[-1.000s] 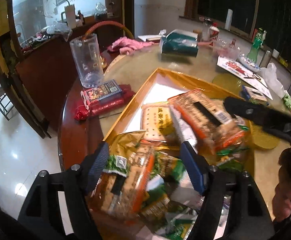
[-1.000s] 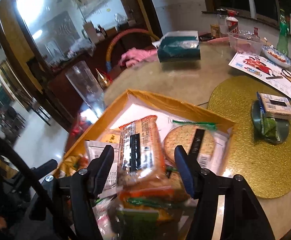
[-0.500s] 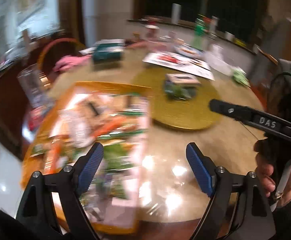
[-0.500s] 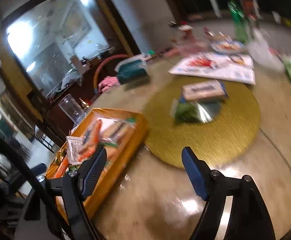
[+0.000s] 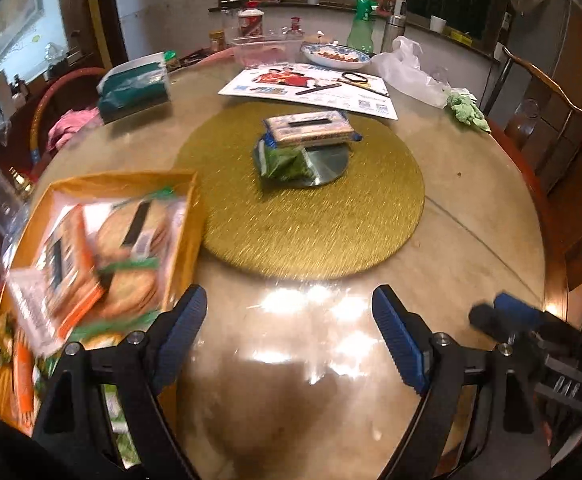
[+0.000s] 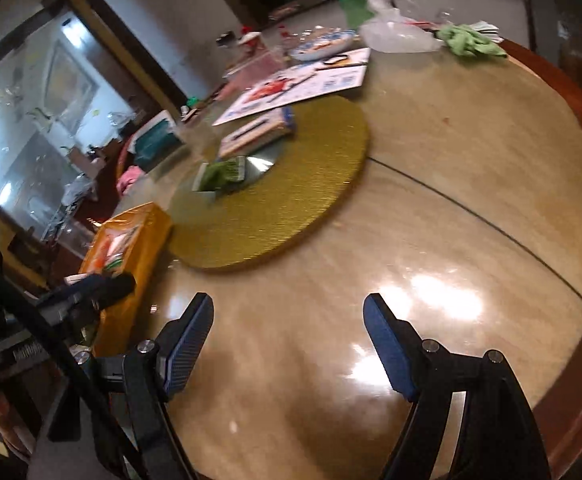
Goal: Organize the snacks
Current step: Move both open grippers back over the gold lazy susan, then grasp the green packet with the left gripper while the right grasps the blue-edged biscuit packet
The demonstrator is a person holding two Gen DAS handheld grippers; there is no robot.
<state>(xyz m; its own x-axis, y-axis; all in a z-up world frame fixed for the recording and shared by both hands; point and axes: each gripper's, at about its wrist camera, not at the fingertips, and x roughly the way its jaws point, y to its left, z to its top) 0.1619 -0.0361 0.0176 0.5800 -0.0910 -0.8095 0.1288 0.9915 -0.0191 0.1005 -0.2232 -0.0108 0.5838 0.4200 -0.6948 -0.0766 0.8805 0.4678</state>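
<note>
An orange tray [image 5: 125, 184] full of cracker packets [image 5: 131, 240] sits at the left of the round table; in the right wrist view the tray [image 6: 147, 236] is at far left. On the gold turntable [image 5: 351, 208] lie a tan biscuit pack [image 5: 309, 128] and a green packet [image 5: 283, 162], seen also as biscuit pack [image 6: 257, 134] and green packet [image 6: 223, 174]. My left gripper [image 5: 289, 322] hangs open over bare tabletop just right of the tray. My right gripper [image 6: 289, 326] is open too, empty, over the table's near side.
At the far side are a teal tissue box [image 5: 135, 86], a printed sheet [image 5: 311, 86], a bowl [image 5: 335, 56], a green bottle [image 5: 361, 16], a white plastic bag [image 5: 407, 68] and a green cloth [image 5: 467, 110]. A wooden chair [image 5: 543, 120] stands right.
Both grippers let go of the packets in the tray, opened wider and swung right, away from the tray to the bare tabletop near the turntable.
</note>
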